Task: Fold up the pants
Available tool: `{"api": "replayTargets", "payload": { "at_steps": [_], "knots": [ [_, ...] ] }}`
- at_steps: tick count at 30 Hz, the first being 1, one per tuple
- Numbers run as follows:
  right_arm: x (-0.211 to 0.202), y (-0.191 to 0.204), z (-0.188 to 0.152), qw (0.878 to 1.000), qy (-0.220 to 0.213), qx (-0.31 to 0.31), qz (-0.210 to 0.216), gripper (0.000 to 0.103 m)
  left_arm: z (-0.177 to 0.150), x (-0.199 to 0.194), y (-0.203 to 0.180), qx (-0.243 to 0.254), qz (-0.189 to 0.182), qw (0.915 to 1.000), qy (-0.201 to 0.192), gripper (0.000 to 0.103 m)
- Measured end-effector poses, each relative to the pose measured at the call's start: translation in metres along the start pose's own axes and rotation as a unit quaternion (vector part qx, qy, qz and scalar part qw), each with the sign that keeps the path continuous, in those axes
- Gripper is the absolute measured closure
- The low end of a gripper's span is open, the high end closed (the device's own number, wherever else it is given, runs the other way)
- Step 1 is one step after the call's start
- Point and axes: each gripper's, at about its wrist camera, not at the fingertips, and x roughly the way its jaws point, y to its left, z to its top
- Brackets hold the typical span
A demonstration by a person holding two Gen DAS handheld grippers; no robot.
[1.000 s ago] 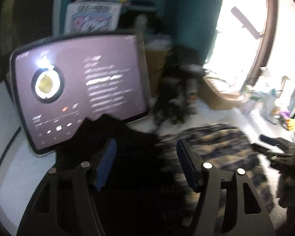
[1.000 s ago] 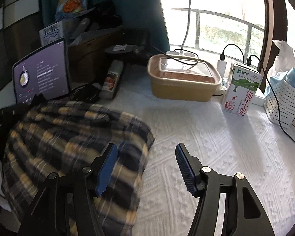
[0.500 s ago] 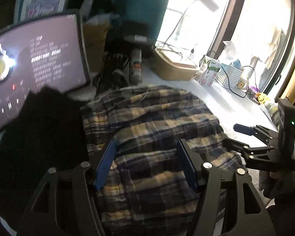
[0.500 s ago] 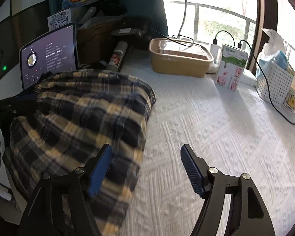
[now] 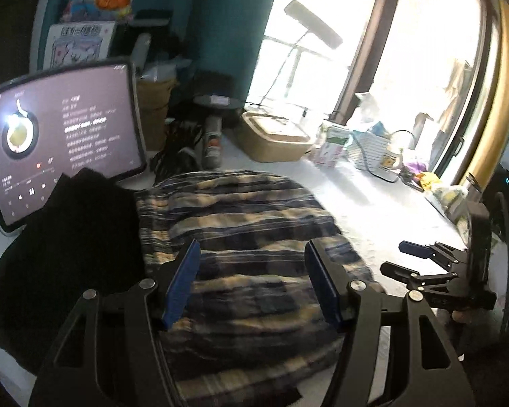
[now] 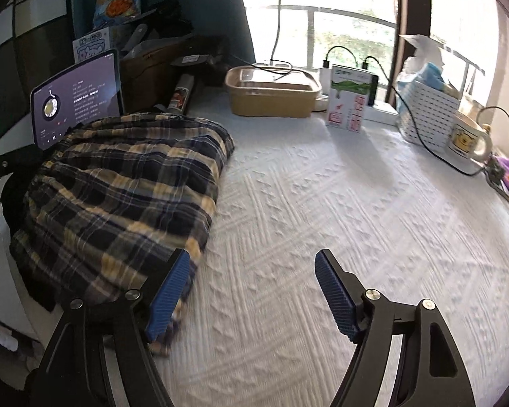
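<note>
A: Where does the work sit, and how is the step done well?

B: The navy-and-yellow plaid cotton pants [image 6: 125, 186] lie bunched in a rounded, partly folded bundle on the left part of the white textured bedspread [image 6: 322, 237], just in front of the upright grey tablet with a lit screen [image 6: 76, 105]. A black garment [image 5: 68, 254] lies touching the bundle's left edge. In my judgement, the bundle needs squaring: take one outer edge per tool, draw the layers flat, align the hems, then press the crease. Keep the black garment out of the grasp.

A: State of the tongs?

B: The left gripper [image 5: 251, 281] hangs over the plaid bundle, jaws spread wide, nothing between the blue pads; contact with the cloth cannot be confirmed. The right gripper [image 6: 251, 291] is equally wide and empty: its left pad overlaps the bundle's near corner, its right pad is over bare bedspread.
</note>
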Motion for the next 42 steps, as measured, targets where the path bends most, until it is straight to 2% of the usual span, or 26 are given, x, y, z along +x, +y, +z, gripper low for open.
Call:
{"api": "replayTargets", "payload": {
  "at_steps": [2, 4, 11, 17, 21, 23, 27, 30, 32, 36, 42],
  "knots": [
    [-0.008, -0.002, -0.004, 1.0, -0.003, 0.002, -0.004, 0.025, -0.003, -0.004, -0.009, 0.006, -0.006, 1.0, -0.004, 0.037],
    [-0.015, -0.003, -0.009, 1.0, -0.006, 0.005, -0.007, 0.025, -0.007, -0.006, -0.018, 0.011, -0.016, 0.9998, -0.007, 0.028],
    [-0.047, -0.01, -0.025, 0.999, -0.025, 0.017, -0.024, 0.024, -0.022, -0.01, -0.054, 0.051, -0.015, 0.9985, -0.013, 0.026],
    [-0.077, -0.02, -0.036, 0.998, -0.048, 0.026, -0.043, 0.023, -0.027, -0.024, -0.076, 0.056, -0.03, 0.9974, -0.035, 0.026],
    [-0.1, -0.026, -0.042, 0.996, -0.064, 0.033, -0.057, 0.023, -0.026, -0.037, -0.091, 0.064, -0.036, 0.9957, -0.057, 0.015],
    [-0.113, -0.03, -0.044, 0.994, -0.075, 0.036, -0.064, 0.023, -0.026, -0.043, -0.099, 0.068, -0.044, 0.9942, -0.07, 0.015],
    [-0.138, -0.034, -0.045, 0.991, -0.102, 0.042, -0.079, 0.023, -0.026, -0.055, -0.116, 0.077, -0.037, 0.992, -0.094, 0.013],
    [-0.156, -0.035, -0.044, 0.988, -0.123, 0.042, -0.087, 0.022, -0.023, -0.061, -0.124, 0.079, -0.038, 0.9906, -0.105, 0.001],
    [-0.169, -0.034, -0.043, 0.985, -0.138, 0.041, -0.093, 0.021, -0.022, -0.067, -0.129, 0.083, -0.035, 0.9892, -0.115, 0.001],
    [-0.19, -0.03, -0.043, 0.98, -0.165, 0.036, -0.101, 0.013, -0.019, -0.078, -0.138, 0.087, -0.031, 0.9867, -0.134, 0.001],
    [-0.217, -0.026, -0.043, 0.974, -0.195, 0.034, -0.112, 0.012, -0.017, -0.094, -0.147, 0.09, -0.001, 0.9828, -0.161, 0.001]
  ]
}}
